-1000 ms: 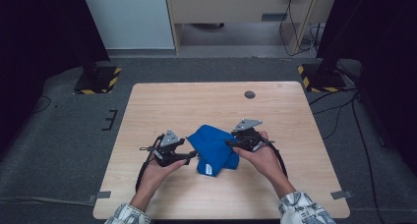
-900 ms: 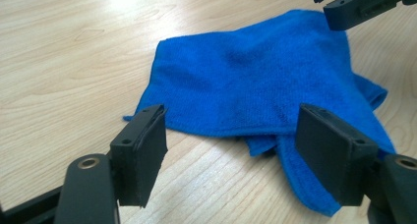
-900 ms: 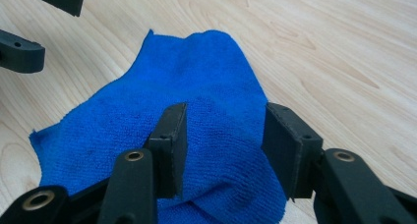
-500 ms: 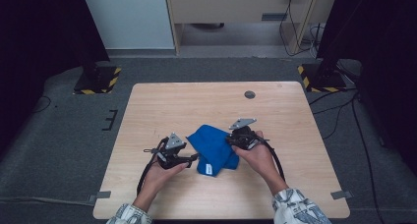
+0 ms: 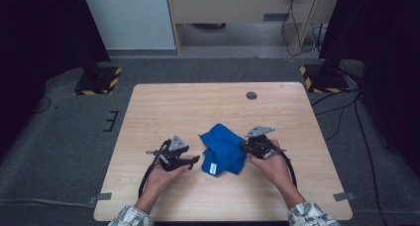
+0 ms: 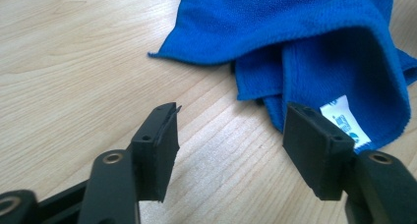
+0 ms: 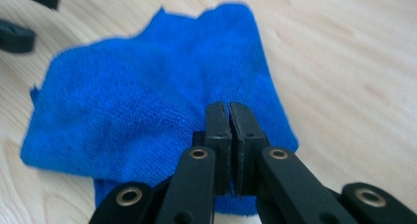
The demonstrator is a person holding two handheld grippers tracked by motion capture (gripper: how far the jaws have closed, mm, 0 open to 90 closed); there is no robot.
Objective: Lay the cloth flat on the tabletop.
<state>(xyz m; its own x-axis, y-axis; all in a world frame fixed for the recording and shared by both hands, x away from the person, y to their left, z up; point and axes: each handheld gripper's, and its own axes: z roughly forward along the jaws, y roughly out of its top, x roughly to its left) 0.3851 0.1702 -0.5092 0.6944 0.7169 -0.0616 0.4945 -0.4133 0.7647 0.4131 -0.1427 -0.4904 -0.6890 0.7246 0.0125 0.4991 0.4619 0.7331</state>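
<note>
A blue microfibre cloth point(image 5: 223, 149) lies crumpled and partly folded near the middle of the wooden table point(image 5: 198, 102), between the two hands, with a small white care label point(image 5: 212, 168) turned up at its near corner. The left gripper view shows the stitched hem and the layers folded over one another (the label point(image 6: 344, 116) bears blue print, too small to read). There the left gripper point(image 6: 231, 150) hangs just short of the cloth's edge, its jaws apart with bare wood between them, having just been narrowing. The right gripper view gives the nap of the fabric from the other side; the right gripper point(image 7: 228, 135) has just squeezed its jaws together on the cloth's edge, fabric pinched between the pads
</note>
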